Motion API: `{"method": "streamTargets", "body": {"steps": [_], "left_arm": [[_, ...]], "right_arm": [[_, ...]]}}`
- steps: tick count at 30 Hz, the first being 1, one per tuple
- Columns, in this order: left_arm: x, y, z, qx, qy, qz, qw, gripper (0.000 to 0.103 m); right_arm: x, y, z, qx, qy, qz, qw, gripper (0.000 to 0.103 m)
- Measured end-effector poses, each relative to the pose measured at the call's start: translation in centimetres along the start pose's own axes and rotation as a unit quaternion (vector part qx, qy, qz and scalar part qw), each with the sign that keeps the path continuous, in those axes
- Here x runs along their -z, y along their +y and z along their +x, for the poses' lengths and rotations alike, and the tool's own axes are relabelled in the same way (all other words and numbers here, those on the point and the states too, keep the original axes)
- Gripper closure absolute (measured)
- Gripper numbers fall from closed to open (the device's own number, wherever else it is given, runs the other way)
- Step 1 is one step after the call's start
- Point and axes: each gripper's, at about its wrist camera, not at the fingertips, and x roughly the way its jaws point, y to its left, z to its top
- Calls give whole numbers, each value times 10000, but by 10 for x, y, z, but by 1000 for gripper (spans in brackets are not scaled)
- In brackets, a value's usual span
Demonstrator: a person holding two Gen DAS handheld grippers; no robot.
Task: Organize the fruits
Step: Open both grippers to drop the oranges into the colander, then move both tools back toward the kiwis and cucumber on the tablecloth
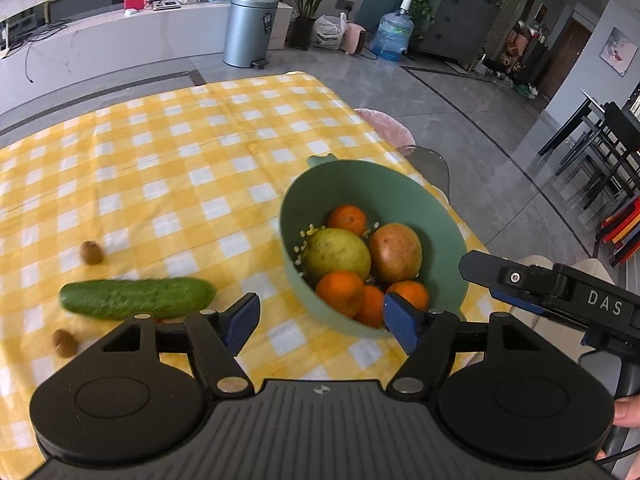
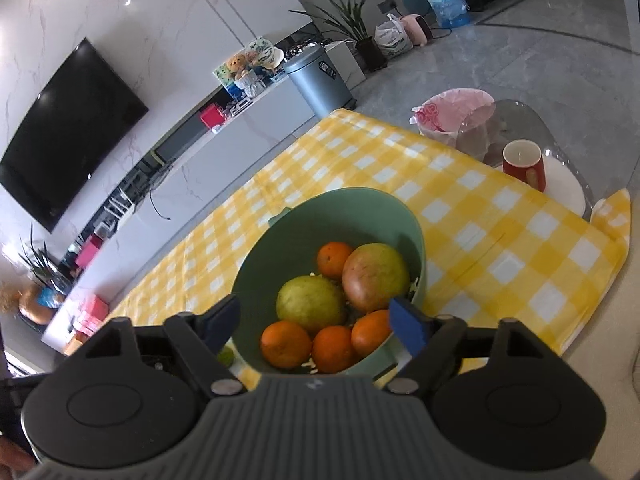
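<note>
Both tools are released with nothing between their pads: the left tool [image 1: 320, 322] hangs over the near rim of the green bowl [image 1: 304, 200], and the right tool [image 2: 314, 326] sits above the same bowl from the near side. The bowl stands toward the right of the tabletop [image 1: 160, 152] and already holds oranges [image 1: 347, 219], a pear [image 1: 338, 254] and a mango [image 1: 395, 252]. Two kiwis are left out, one farther [image 1: 92, 253] and one nearer [image 1: 65, 343], at the left by the cucumber [image 1: 136, 298].

The next step is probably a kiwi. The left tool is better placed: bring it over the nearer kiwi, straddle it, close gently since it is small and may roll, and keep clear of the cucumber just beside it.
</note>
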Motion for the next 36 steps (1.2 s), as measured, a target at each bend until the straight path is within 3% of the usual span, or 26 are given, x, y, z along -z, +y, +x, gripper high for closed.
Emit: {"method": "streamTargets", "body": {"steps": [6, 8, 14, 24, 29, 33, 36], "left_arm": [[12, 8, -22, -110, -36, -66, 9999, 20], [17, 11, -31, -105, -87, -63, 9999, 20], [30, 28, -55, -282, -111, -255, 9992, 20], [60, 79, -102, -572, -294, -876, 9941, 20], [79, 112, -121, -822, -362, -1265, 9879, 20], [95, 143, -132, -751, -342, -1828, 9797, 20], [108, 164, -136, -746, -394, -2123, 9736, 20]], "right_arm": [[10, 23, -3, 73, 269, -192, 9994, 13], [14, 30, -5, 132, 293, -288, 9991, 4], [26, 56, -3, 334, 516, -610, 9962, 4], [49, 111, -6, 32, 663, -964, 9931, 4], [64, 140, -3, -157, 797, -1098, 9906, 4], [77, 165, 3, -188, 884, -1400, 9860, 4], [88, 177, 4, -195, 755, -1468, 9861, 12]]}}
